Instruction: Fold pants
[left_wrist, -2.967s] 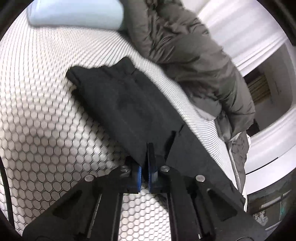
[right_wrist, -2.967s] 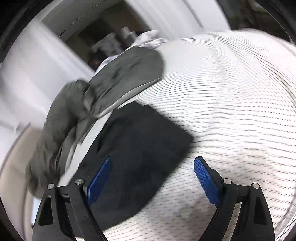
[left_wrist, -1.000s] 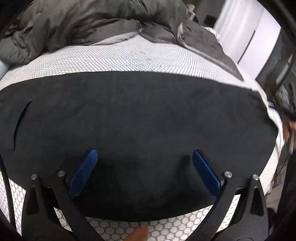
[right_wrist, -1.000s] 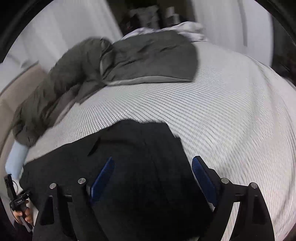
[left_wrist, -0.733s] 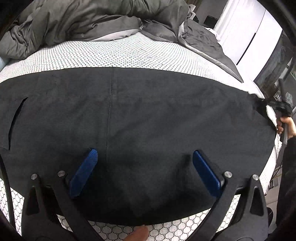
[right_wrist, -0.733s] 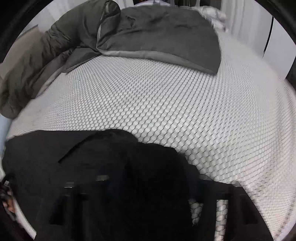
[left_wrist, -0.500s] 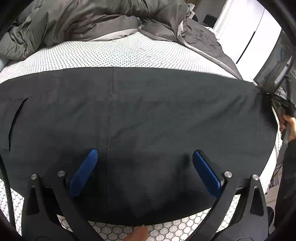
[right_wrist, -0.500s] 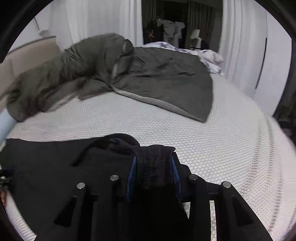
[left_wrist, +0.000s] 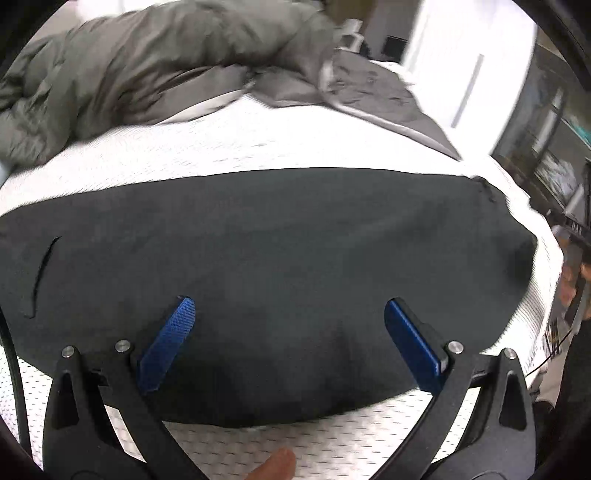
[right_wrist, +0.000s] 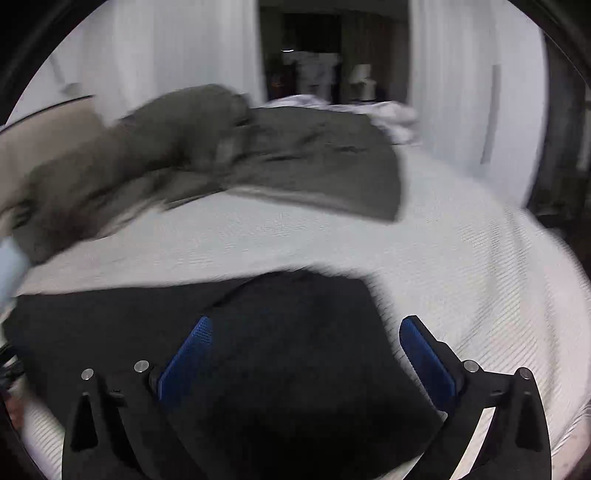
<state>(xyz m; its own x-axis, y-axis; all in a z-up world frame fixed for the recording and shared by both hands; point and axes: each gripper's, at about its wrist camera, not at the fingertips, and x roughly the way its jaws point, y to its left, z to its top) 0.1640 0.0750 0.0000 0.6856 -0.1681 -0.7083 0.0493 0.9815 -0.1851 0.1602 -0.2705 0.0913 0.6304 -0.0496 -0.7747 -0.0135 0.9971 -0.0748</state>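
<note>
The black pants (left_wrist: 280, 258) lie flat across the white honeycomb-patterned bed (left_wrist: 258, 144), a pocket slit near their left end. My left gripper (left_wrist: 288, 317) hovers over their near edge, open, nothing between its blue pads. In the right wrist view the pants' other end (right_wrist: 288, 332) lies on the bed, its top layer folded over. My right gripper (right_wrist: 306, 332) is above that end, its jaws opening wide, and the cloth lies below them, not pinched. The right hand and its tool (left_wrist: 572, 273) show at the right edge of the left wrist view.
A rumpled grey duvet (left_wrist: 177, 62) is heaped along the far side of the bed (right_wrist: 461, 258), reaching toward the right. A pale blue pillow (right_wrist: 9, 266) shows at the left edge. White wardrobe doors (right_wrist: 472, 92) and a dark doorway stand behind.
My right gripper closed on the pants' end half a second ago, has let it go, opened wide and pulled back. The left gripper stayed open and drew back and up slightly.
</note>
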